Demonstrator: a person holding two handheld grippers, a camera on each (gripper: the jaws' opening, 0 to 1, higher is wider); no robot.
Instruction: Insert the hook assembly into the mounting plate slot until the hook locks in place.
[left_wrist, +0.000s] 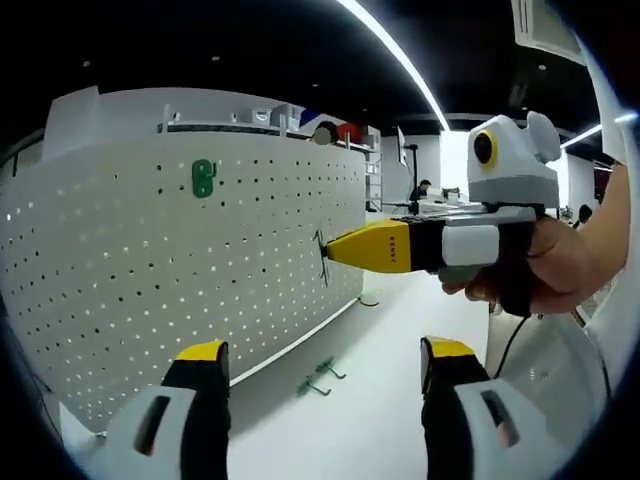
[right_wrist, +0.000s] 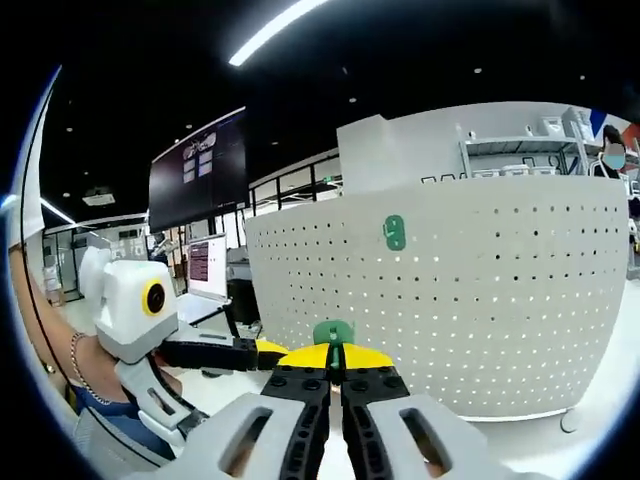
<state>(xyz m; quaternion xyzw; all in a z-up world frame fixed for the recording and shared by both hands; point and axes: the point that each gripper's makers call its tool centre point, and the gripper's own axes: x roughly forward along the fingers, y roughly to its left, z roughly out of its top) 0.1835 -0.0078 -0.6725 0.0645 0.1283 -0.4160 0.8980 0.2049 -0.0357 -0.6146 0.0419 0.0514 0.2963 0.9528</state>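
The white pegboard mounting plate (left_wrist: 150, 270) stands upright on the table, and is also in the right gripper view (right_wrist: 470, 300). A green hook base (left_wrist: 203, 178) is fixed high on it (right_wrist: 395, 232). My right gripper (left_wrist: 335, 247) comes in from the right, held by a hand. It is shut on a thin green hook (left_wrist: 322, 258) whose end is at the board's face; whether it sits in a hole I cannot tell. In the right gripper view the hook's green top (right_wrist: 333, 331) pokes above my shut right gripper (right_wrist: 335, 365). My left gripper (left_wrist: 325, 365) is open and holds nothing.
Loose green hooks (left_wrist: 318, 378) lie on the white table (left_wrist: 390, 330) near the board's foot. A hand (left_wrist: 560, 265) holds the right gripper. The left gripper (right_wrist: 255, 352) shows at the left. Desks, monitors and people are far behind.
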